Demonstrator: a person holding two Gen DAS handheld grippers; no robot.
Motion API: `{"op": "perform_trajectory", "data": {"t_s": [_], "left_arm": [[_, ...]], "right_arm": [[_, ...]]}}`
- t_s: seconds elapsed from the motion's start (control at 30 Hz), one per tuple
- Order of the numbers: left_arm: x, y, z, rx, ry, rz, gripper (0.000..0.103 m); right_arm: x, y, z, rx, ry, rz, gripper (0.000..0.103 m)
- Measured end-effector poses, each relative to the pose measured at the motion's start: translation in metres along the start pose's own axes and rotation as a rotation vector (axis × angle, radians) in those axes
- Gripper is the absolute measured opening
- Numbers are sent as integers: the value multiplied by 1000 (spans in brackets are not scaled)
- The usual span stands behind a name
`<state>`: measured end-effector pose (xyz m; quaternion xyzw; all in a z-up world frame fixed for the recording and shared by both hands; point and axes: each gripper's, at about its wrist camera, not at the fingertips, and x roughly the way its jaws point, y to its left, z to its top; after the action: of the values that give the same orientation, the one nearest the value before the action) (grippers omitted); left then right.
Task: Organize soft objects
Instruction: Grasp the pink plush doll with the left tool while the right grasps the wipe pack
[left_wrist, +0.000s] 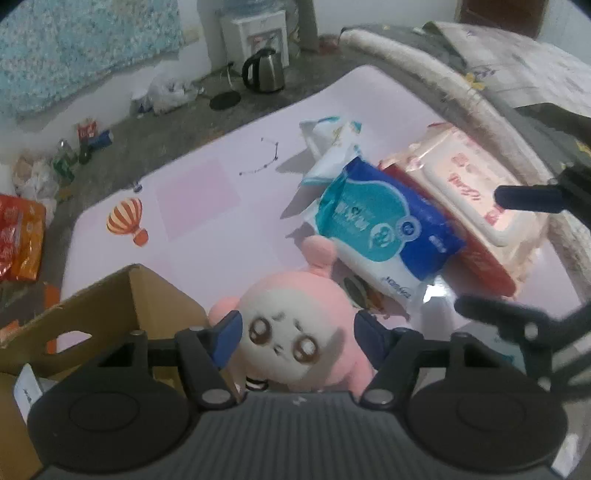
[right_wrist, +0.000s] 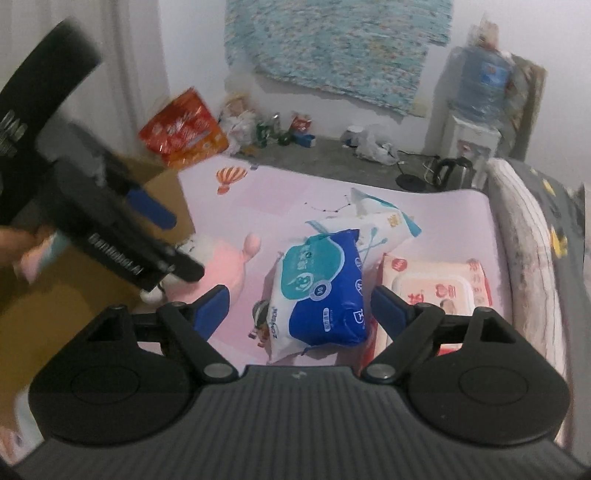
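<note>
A pink and white plush toy (left_wrist: 295, 321) (right_wrist: 225, 266) lies on the pink play mat (left_wrist: 207, 206) (right_wrist: 280, 192), next to an open cardboard box (left_wrist: 110, 306) (right_wrist: 162, 184). My left gripper (left_wrist: 299, 336) (right_wrist: 181, 247) points steeply down, its blue pads pressed on both sides of the plush's head. A blue wipes pack (left_wrist: 384, 229) (right_wrist: 321, 288) leans on a pink wipes pack (left_wrist: 469, 184) (right_wrist: 436, 288), with a white pack (left_wrist: 332, 144) (right_wrist: 380, 218) behind them. My right gripper (right_wrist: 301, 314) (left_wrist: 478, 251) hovers open above the blue pack, touching nothing.
A rolled quilt (left_wrist: 461, 92) (right_wrist: 524, 229) borders the mat's right side. On the concrete floor beyond the mat stand a kettle (left_wrist: 264, 70) (right_wrist: 452, 170), a red snack bag (left_wrist: 18, 236) (right_wrist: 184, 129) and small clutter. A person's hand (right_wrist: 11, 243) holds the left gripper.
</note>
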<state>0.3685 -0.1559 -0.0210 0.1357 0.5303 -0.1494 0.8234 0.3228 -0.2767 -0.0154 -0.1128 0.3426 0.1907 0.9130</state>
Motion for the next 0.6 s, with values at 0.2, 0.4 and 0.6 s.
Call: {"op": "perform_trajectory", "data": {"t_s": [0.2, 0.4, 0.6], "left_arm": [[24, -2, 7, 6, 57, 20, 81], [30, -6, 12, 6, 56, 62, 79], [28, -2, 16, -30, 55, 42, 69]], "right_arm": [[28, 9, 9, -163, 71, -23, 91], [64, 3, 21, -215, 122, -14, 97], [91, 6, 24, -271, 167, 4, 100]]}}
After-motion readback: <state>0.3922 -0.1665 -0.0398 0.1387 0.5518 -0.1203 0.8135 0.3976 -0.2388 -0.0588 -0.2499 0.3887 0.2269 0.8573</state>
